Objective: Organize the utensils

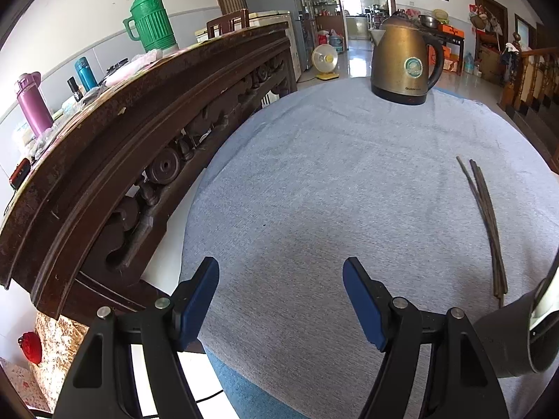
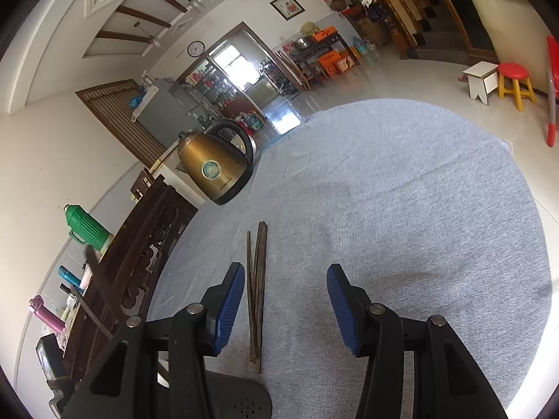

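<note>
Right wrist view: your right gripper (image 2: 284, 300), spread wide and holding nothing, hovers nearest the chopsticks (image 2: 256, 300), which lie lengthwise on the surface (image 2: 401, 209) beside its left finger.

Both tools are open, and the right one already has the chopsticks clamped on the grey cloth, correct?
Not quite. The right tool is open and empty; the chopsticks lie loose on the grey cloth between its fingers, shown by the right wrist view. The left tool is open too.
</note>
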